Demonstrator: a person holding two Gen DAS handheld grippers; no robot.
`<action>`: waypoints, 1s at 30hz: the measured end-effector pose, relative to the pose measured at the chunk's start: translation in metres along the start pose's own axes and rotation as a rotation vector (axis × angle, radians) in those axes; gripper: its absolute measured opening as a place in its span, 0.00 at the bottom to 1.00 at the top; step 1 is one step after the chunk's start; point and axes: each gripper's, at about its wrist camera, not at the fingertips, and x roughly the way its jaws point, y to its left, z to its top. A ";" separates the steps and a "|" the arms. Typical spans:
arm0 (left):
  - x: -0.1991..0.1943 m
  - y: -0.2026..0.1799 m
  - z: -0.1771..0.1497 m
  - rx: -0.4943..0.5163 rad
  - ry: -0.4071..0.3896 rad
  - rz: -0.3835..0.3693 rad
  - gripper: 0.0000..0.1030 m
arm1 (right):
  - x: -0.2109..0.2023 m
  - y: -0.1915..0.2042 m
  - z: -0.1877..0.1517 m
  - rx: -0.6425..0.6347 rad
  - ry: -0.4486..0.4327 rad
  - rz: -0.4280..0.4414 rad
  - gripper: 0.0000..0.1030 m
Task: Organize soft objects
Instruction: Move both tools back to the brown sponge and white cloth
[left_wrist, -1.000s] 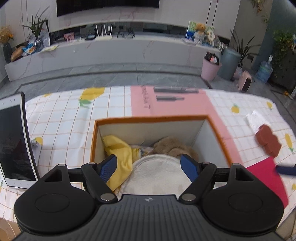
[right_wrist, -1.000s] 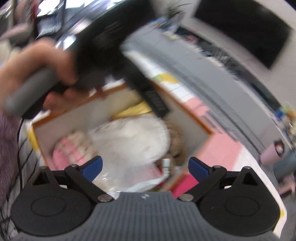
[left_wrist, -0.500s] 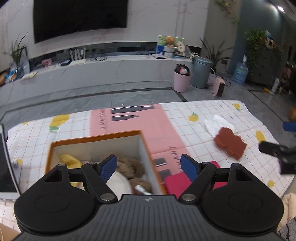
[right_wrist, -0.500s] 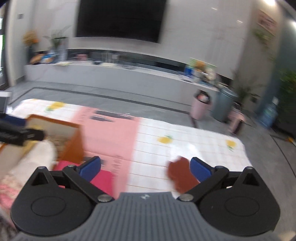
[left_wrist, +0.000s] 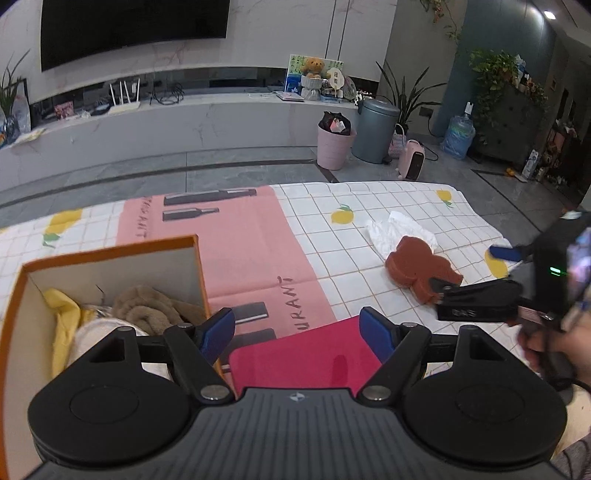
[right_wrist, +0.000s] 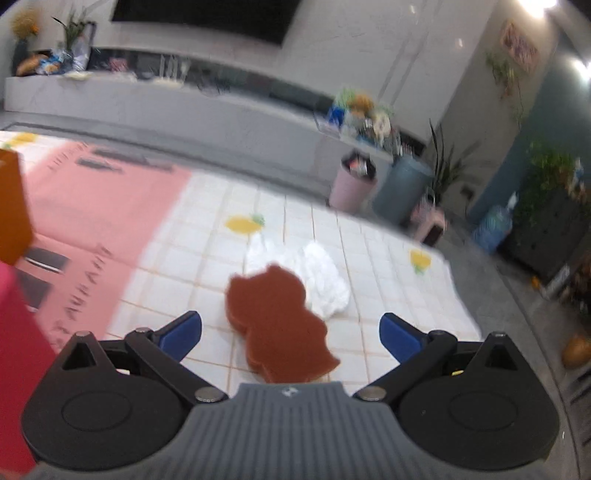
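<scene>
Right wrist view puts my right claw (right_wrist: 290, 330) wide apart and empty, just above the flat rust-brown animal-shaped sponge (right_wrist: 277, 322), which lies on the lemon-print checked bench (right_wrist: 207, 254) touching a crumpled white tissue (right_wrist: 325, 282). My left claw (left_wrist: 297, 334) — also apart, holding nothing — hangs beside the orange-rimmed cardboard box (left_wrist: 110, 251) holding a tan plush towel (left_wrist: 147, 308) and yellow cloth (left_wrist: 64, 314).

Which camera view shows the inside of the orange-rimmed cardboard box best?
The left wrist view: the orange-rimmed cardboard box is open towards the camera, with soft items visible inside. The right wrist view shows only a blurred orange corner at its left edge.
</scene>
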 end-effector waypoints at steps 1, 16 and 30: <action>0.001 0.001 -0.001 -0.006 0.002 -0.006 0.87 | 0.012 -0.002 0.002 0.019 0.022 0.009 0.97; 0.058 -0.042 0.083 0.164 0.234 -0.175 0.88 | 0.086 -0.017 0.010 0.101 0.119 0.212 0.97; 0.214 -0.154 0.156 0.422 0.302 -0.097 0.88 | 0.104 -0.057 0.001 0.132 0.308 0.292 0.71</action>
